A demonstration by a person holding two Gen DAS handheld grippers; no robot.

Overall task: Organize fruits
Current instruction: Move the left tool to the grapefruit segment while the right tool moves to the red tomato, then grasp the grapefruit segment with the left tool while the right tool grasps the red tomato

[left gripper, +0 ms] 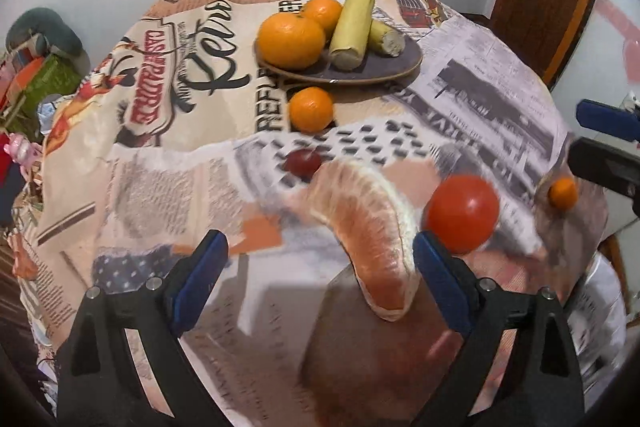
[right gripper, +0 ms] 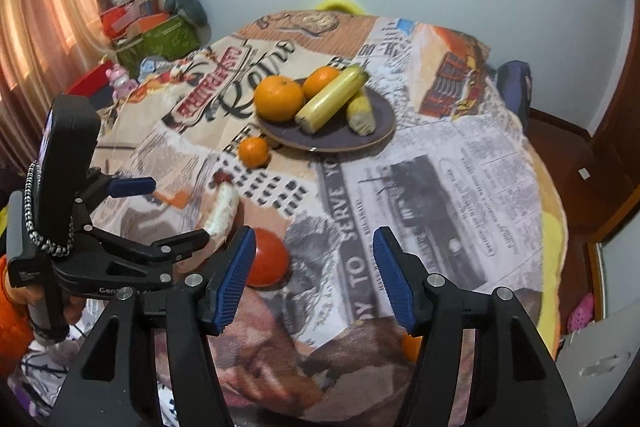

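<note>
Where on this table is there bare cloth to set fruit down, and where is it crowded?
Free: the cloth right of the plate, down past the right gripper. Crowded: the near left, with pomelo segment, tomato, a small dark red fruit and the open left gripper.

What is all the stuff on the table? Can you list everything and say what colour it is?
plate: one, dark with a wooden rim, far middle of the table
oranges on the plate: two, orange, on its left side
corn cobs: two, pale yellow, on the plate beside the oranges
small orange: one, orange, on the cloth just in front of the plate
grapefruit segment: one, pinkish, peeled, near edge
tomato: one, red, right of the segment
dark red fruit: one, small, behind the segment
tiny orange: one, near the right gripper
tablecloth: one, newspaper print
left gripper: blue pads, open by the segment
right gripper: blue pads, open
</note>
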